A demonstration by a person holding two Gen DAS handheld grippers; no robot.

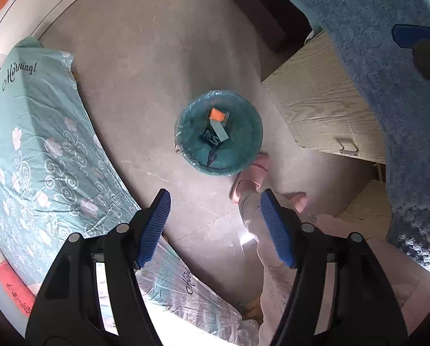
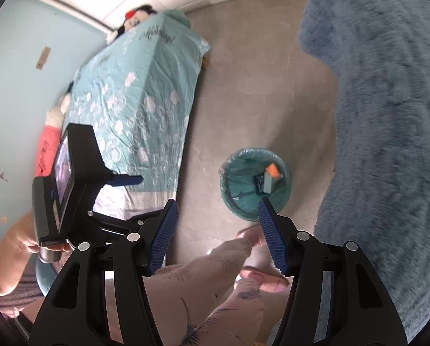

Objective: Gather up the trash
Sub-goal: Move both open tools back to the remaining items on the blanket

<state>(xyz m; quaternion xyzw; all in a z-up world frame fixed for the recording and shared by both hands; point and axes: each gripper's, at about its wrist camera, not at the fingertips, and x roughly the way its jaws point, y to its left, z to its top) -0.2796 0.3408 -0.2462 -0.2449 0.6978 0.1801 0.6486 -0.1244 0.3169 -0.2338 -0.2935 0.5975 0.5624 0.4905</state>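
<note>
A round bin lined with a teal bag (image 1: pixel 239 147) (image 2: pixel 238 183) stands on the grey floor. Inside lie an orange piece (image 1: pixel 218 114) (image 2: pixel 274 170), a light blue box (image 1: pixel 220 132) (image 2: pixel 268 184) and a dark wrapper (image 1: pixel 210 142). My left gripper (image 1: pixel 215 195) points straight down just in front of the bin, open, with only floor between its blue pads. My right gripper (image 2: pixel 218 203) hovers beside the bin's near edge, also open and holding nothing. One blue finger (image 2: pixel 125 180) of the left gripper shows at the left of the right wrist view.
A bed with a teal flowered sheet (image 1: pixel 36 150) (image 2: pixel 145 92) runs along the left. Blue fluffy fabric (image 1: pixel 393 95) (image 2: pixel 388 121) fills the right. A wooden cabinet (image 1: pixel 321 106) stands behind the bin. The person's legs and pink slippers (image 1: pixel 251 178) are next to the bin.
</note>
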